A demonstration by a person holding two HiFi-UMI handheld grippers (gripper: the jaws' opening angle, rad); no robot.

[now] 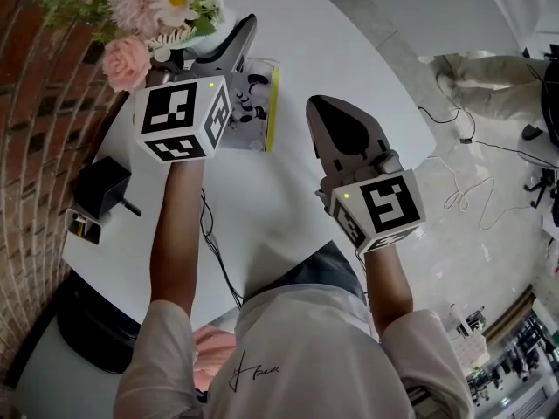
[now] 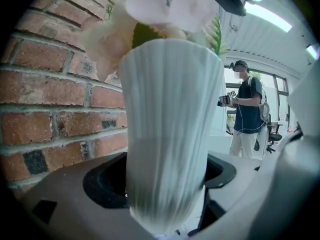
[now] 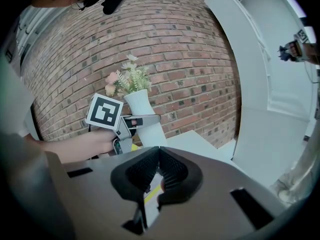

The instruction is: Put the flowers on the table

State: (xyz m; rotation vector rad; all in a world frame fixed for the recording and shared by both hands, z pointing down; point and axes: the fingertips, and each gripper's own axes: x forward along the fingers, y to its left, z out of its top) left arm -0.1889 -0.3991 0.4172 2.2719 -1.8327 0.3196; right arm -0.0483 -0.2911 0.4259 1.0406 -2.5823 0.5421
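Observation:
A bunch of pink and white flowers [image 1: 166,3] stands in a white ribbed vase [image 2: 170,124]. My left gripper [image 1: 218,55] is shut on the vase's lower body, at the far left end of the white table [image 1: 332,51], close to the brick wall. The vase fills the left gripper view between the jaws [image 2: 165,184]; whether its base touches the table is hidden. My right gripper [image 1: 321,107] hovers over the table's middle, shut with nothing in it [image 3: 159,159]. The right gripper view shows the flowers [image 3: 127,79], the vase [image 3: 142,106] and the left gripper [image 3: 145,120].
A booklet with a yellow edge [image 1: 253,103] lies under the left gripper. A black box [image 1: 100,186] and a small device [image 1: 80,225] sit at the table's left edge, with a cable [image 1: 218,251]. The brick wall [image 1: 35,85] borders the left. A person [image 2: 245,109] stands beyond.

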